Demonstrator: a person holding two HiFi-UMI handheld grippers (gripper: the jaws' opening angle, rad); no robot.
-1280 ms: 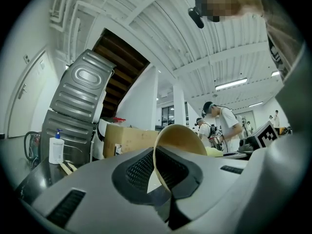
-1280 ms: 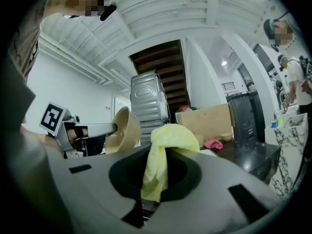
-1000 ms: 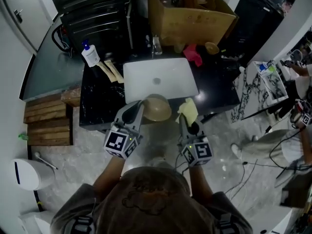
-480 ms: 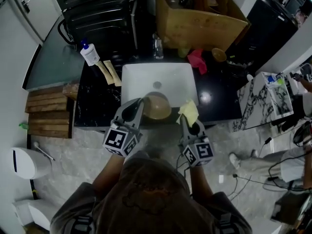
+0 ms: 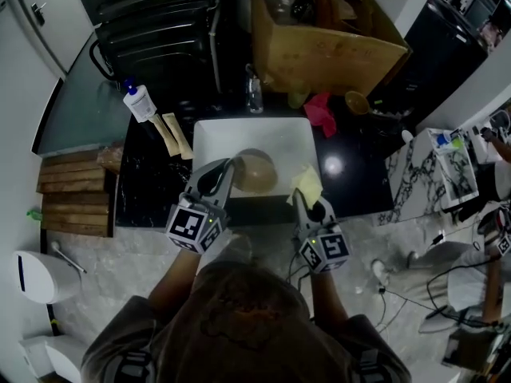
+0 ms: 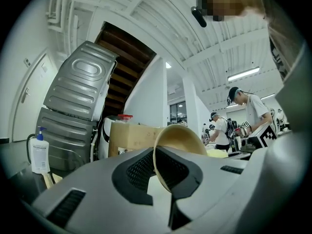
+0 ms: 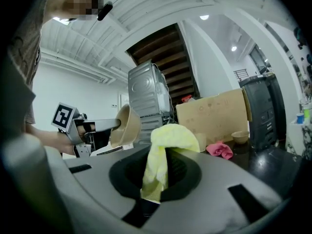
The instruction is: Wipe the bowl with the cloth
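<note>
Nearest me, both tools are working just off the counter's front edge.

- The left gripper [image 5: 226, 172] is clamping the rim of the bowl [image 5: 254, 171]. In its own view the thin wall is sitting edge-on between the jaws [image 6: 163, 179].
- The bowl is hanging tipped on its side over the near part of the white sink [image 5: 211, 138]. Nothing is supporting it from below.
- The right gripper [image 5: 308, 204] is pinching the yellow cloth [image 5: 307, 185] by a fold. The rest is bunching up above the jaws [image 7: 156, 186].
- The cloth is sitting beside the bowl, apart from it. I am judging that wiping is not yet under way.

Risks I am watching:

- A rim pinch is giving little purchase. Any sideways push from the cloth is likely to lever the bowl round in the jaws or out of them, dropping it into the basin.
- From the right gripper view the bowl [image 7: 127, 126] seems to be showing its outer wall toward the cloth. Reaching the inside is going to need a turn, and that loads the same weak hold.
- The cloth is offering only a small soft crown. If I press too deep, hard jaw is meeting the bowl instead of fabric.
- A dragging wipe could also pull the fold free.

Farther back, a pink rag [image 5: 321, 106] and a small bowl [image 5: 357, 102] are lying on the dark counter [image 5: 152, 190], well clear. A cardboard box [image 5: 319, 46] is standing behind them.
</note>
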